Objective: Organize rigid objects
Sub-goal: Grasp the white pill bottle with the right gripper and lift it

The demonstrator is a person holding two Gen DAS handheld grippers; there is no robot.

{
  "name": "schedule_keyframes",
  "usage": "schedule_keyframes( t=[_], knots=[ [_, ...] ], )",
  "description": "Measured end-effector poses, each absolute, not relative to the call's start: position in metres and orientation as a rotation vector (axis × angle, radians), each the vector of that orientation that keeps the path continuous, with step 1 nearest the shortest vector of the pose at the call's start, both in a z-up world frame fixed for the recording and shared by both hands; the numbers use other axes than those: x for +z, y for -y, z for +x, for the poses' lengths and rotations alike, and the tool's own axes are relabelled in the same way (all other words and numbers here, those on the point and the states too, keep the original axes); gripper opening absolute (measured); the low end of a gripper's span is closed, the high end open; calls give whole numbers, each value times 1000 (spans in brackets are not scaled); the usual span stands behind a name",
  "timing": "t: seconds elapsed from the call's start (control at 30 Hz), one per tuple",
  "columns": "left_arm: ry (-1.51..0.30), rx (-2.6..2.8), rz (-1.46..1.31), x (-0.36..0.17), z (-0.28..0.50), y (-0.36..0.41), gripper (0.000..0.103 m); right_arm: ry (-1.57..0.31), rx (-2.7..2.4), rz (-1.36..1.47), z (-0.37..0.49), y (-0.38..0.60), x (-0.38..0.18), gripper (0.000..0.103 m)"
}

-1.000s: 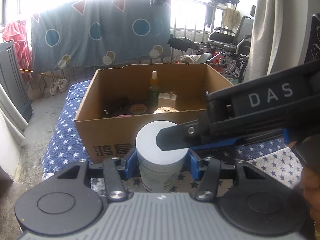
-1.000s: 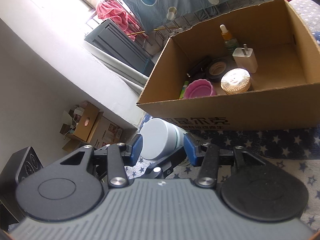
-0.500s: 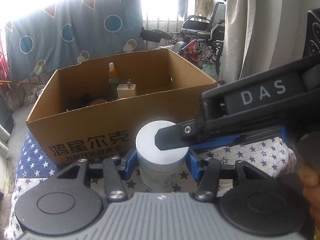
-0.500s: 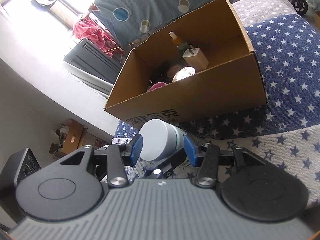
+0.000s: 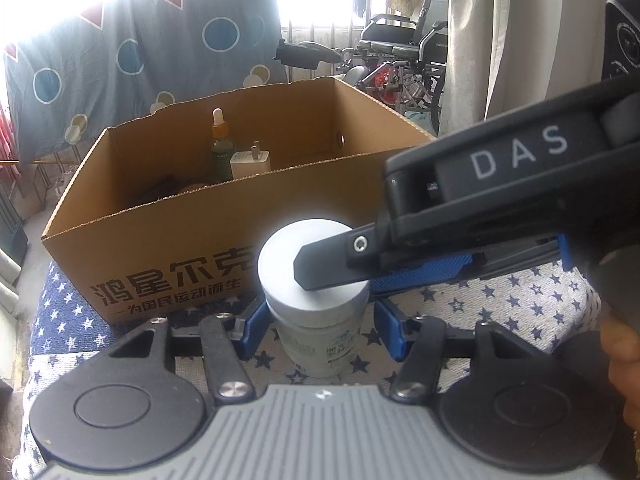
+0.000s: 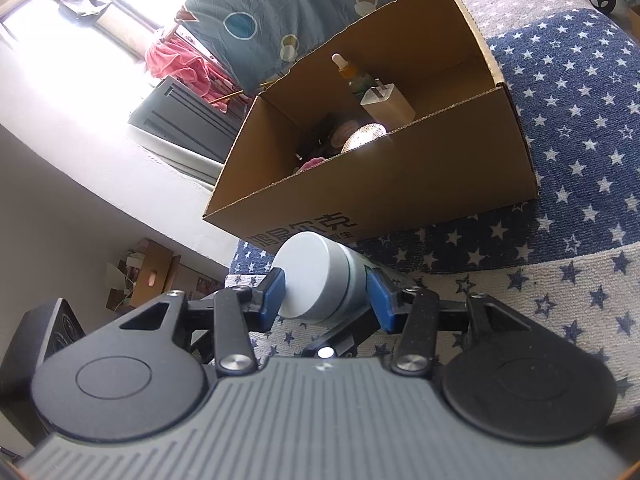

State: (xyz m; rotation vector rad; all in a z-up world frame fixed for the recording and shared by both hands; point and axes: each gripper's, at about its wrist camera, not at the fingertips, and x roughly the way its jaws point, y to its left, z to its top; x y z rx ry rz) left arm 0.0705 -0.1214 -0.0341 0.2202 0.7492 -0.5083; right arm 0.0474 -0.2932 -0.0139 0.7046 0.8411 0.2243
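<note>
So the big picture first: the star-print bed cover [image 6: 560, 128] carries an open cardboard box [image 5: 168, 248], and that box already has a bunch of stuff sorted into it. From the right wrist view I can make out a dropper bottle [image 6: 352, 74], a white USB charger plug [image 6: 390, 104], a shiny round lid-like thing [image 6: 366, 134] and something pink [image 6: 310, 165] low in the corner, plus a dark item I can't identify. I'd call the task well underway, not finished.

What's left, at least in view: the white-capped jar [image 5: 316, 280], which sits just outside the box, right in front of its near wall. It looks tilted in the right wrist view; I can't say whether its base touches the cover. The right gripper [image 6: 326, 300] is clamped on the jar's cap, pads pressed on both sides. The left gripper [image 5: 316, 334] straddles the jar body, jaws opening, with gaps at both pads, so it's not holding.

My guess is the jar goes over the wall next.
</note>
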Motion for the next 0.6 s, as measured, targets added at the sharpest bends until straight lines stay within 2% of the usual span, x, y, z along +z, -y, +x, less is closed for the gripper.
schedule_keyframes(
  t=[0.1, 0.6],
  knots=[
    [-748, -493, 210, -33, 71, 118, 54, -839, 232, 703, 50, 291, -15, 46],
    [-727, -477, 214, -29, 63, 121, 54, -823, 254, 717, 49, 295, -18, 47]
  ],
)
